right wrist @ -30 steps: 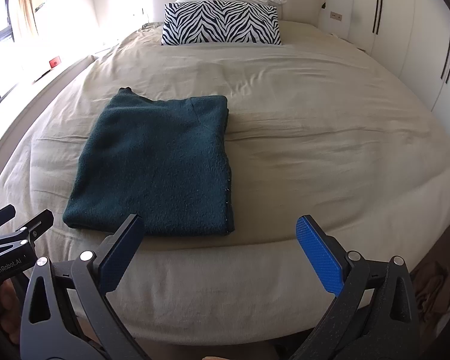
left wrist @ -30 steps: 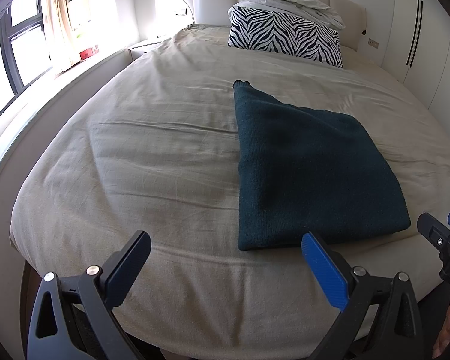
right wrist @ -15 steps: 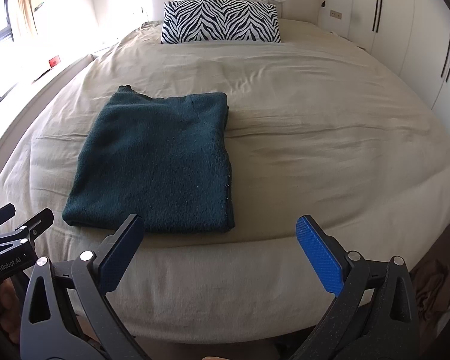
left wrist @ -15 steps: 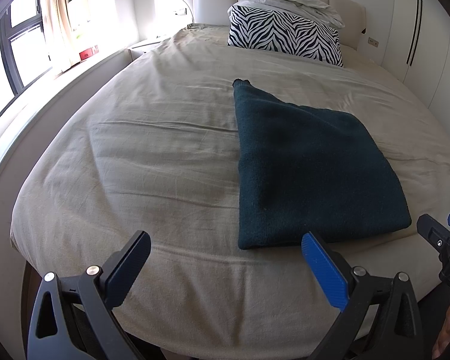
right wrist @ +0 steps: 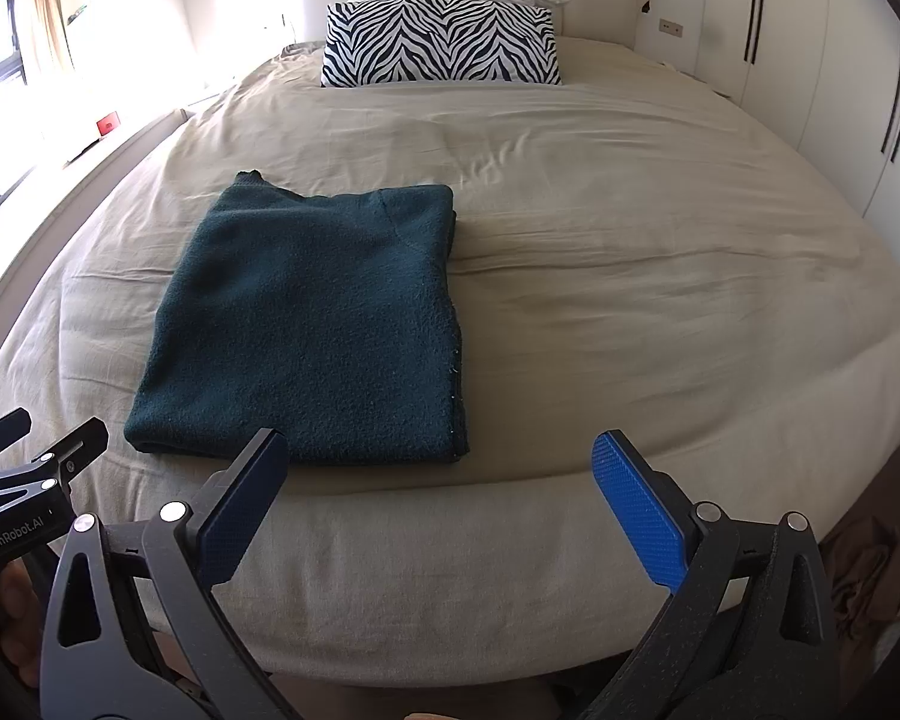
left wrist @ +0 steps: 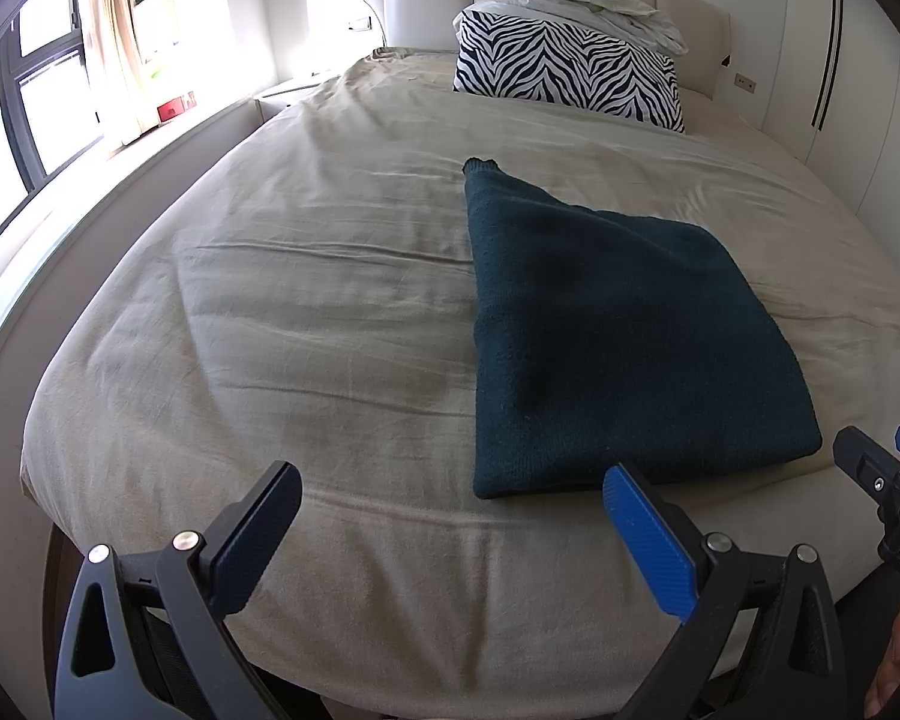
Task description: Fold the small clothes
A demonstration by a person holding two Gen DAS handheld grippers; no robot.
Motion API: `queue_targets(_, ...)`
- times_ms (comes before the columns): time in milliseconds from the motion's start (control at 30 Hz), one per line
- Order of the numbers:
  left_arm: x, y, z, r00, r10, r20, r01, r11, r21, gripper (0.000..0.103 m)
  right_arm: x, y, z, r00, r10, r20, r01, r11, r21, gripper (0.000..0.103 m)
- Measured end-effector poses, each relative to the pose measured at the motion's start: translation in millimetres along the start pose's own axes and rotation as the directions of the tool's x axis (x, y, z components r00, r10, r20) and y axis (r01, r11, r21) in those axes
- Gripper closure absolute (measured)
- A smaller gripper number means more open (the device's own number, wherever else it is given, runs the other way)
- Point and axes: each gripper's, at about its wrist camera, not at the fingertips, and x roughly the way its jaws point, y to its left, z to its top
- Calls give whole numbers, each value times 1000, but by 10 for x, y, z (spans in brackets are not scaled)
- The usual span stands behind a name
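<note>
Lying flat — knit sweater (right wrist: 306, 324), folded rect.

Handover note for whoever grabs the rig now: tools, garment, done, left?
Left tool: open, empty, held off the foot of the bed, short of the cloth.
Right tool: open, empty, also at the bed's foot edge.
Green sweater: lies folded into a flat rectangle near the foot of the bed, between the two tools; one small corner sticks out at its far left.
Done: the fold looks complete.
Left: probably tuck that corner or fold once more if a smaller pile is wanted. No other garment to fold shows on the bed.
</note>
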Motion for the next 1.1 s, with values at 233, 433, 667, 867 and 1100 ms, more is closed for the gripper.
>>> queue_targets(233, -2, -1, 2, 1000, 0, 0, 0, 1000, 0, 0, 1, 1, -10, 1000, 0, -1, 0, 1000, 1, 0)
queue_targets(433, -1, -5, 3, 1000, 1, -1, -1, 1000, 2, 0, 3, -4, -18, 1000, 0, -1, 0, 1000, 1, 0)
queue_targets(667, 4, -1, 10, 1000, 1, -3, -1, 1000, 3, 0, -1, -12, -41, 1000, 1, -4, -1, 1000, 2, 0)
queue_targets(867, 4, -3, 10, 1000, 1, -3, -1, 1000, 4, 0, 1, -17, -40, 1000, 0, -4, 0, 1000, 2, 0)
queue_targets(1100, 25, 15, 7, 1000, -1, -8, 1, 1000, 9, 0, 5, -32, -54, 1000, 0, -8, 0, 1000, 3, 0)
